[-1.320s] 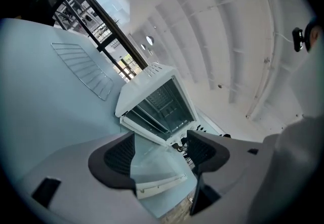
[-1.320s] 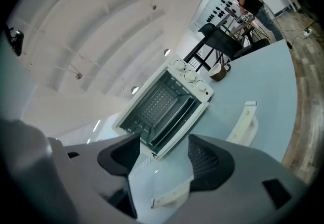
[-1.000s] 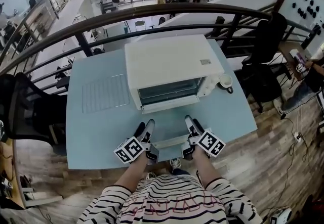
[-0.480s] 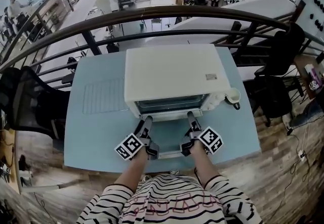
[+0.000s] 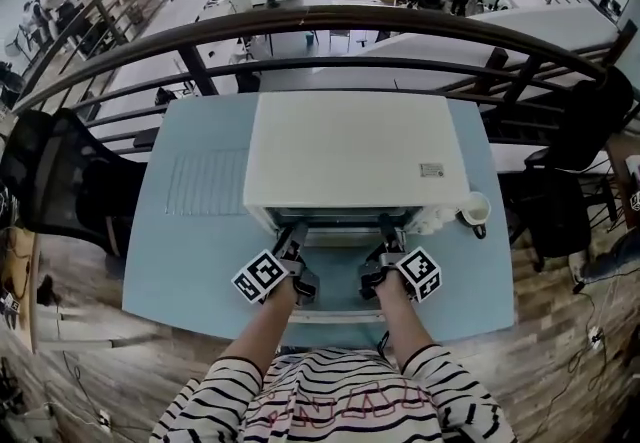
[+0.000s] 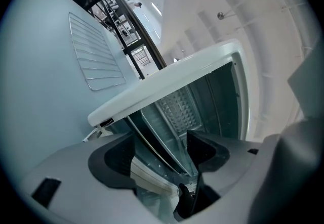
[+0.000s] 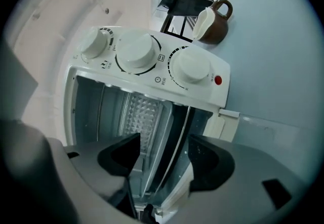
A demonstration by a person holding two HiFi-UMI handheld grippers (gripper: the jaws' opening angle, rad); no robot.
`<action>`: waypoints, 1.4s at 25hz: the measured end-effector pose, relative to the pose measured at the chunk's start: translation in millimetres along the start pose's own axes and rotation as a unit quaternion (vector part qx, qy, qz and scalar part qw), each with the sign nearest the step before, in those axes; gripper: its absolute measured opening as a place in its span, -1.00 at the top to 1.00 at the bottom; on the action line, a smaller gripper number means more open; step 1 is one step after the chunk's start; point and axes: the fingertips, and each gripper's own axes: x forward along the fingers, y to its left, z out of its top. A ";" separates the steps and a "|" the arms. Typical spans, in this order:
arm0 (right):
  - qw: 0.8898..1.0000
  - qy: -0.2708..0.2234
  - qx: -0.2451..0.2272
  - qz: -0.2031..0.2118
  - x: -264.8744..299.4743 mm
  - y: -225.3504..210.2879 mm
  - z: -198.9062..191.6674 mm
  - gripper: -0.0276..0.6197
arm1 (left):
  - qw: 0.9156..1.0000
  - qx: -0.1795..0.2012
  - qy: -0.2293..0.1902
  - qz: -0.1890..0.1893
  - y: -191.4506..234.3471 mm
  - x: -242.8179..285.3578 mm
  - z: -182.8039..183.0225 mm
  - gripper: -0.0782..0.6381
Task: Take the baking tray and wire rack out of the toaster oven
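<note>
My left hand-held gripper (image 6: 161,139) and right hand-held gripper (image 7: 164,139) gaped at the white toaster oven (image 5: 350,146) mouth, silver wire rack (image 5: 205,181) out left on the pale-blue bench (image 5: 160,261); I feared a shallow bite dropping the baking tray, presumably still inside.

The oven (image 5: 350,156) is cream-white. Its 3 knobs (image 7: 135,52) are white too, ringed with black tick marks, and 1 red lamp (image 7: 218,80) sits beside them. The back wall (image 7: 142,114) inside is silver with an embossed diamond pattern. The worktop (image 5: 165,261) is pale blue, and the rack (image 5: 205,183) on it is silvery thin wire. The jug (image 7: 218,28) is brown with a cream lip. The left gripper (image 6: 162,152) and right gripper (image 7: 159,154) are grey with black fingers (image 6: 205,149). Each bears a cube (image 5: 262,276) of black-and-white squares. The shirt (image 5: 340,401) is white with black stripes. The floor (image 5: 560,361) is brown wood.
</note>
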 end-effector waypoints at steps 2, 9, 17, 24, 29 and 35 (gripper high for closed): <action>1.000 -0.004 0.009 0.005 6.2 -0.2 4.5 -0.06 | 1.000 -0.014 -0.007 0.006 3.1 7.5 -0.6 -0.16; 1.000 0.001 0.023 0.002 29.9 -3.8 15.8 -0.06 | 0.997 -0.065 -0.037 0.026 9.5 31.6 6.4 -0.16; 0.999 0.006 0.043 0.007 46.2 -5.8 22.5 -0.04 | 0.990 -0.118 -0.056 0.043 19.5 50.3 11.1 -0.16; 0.999 -0.003 0.051 0.010 49.0 -7.2 27.5 0.61 | 0.988 -0.138 -0.057 0.041 22.4 55.8 12.5 0.46; 0.998 -0.006 0.068 0.004 41.8 -9.5 26.0 0.63 | 0.984 -0.161 -0.057 0.042 23.4 48.2 7.5 0.49; 0.997 -0.007 0.079 0.001 19.5 -15.2 17.6 0.64 | 0.979 -0.193 -0.056 0.030 27.1 26.2 -3.0 0.52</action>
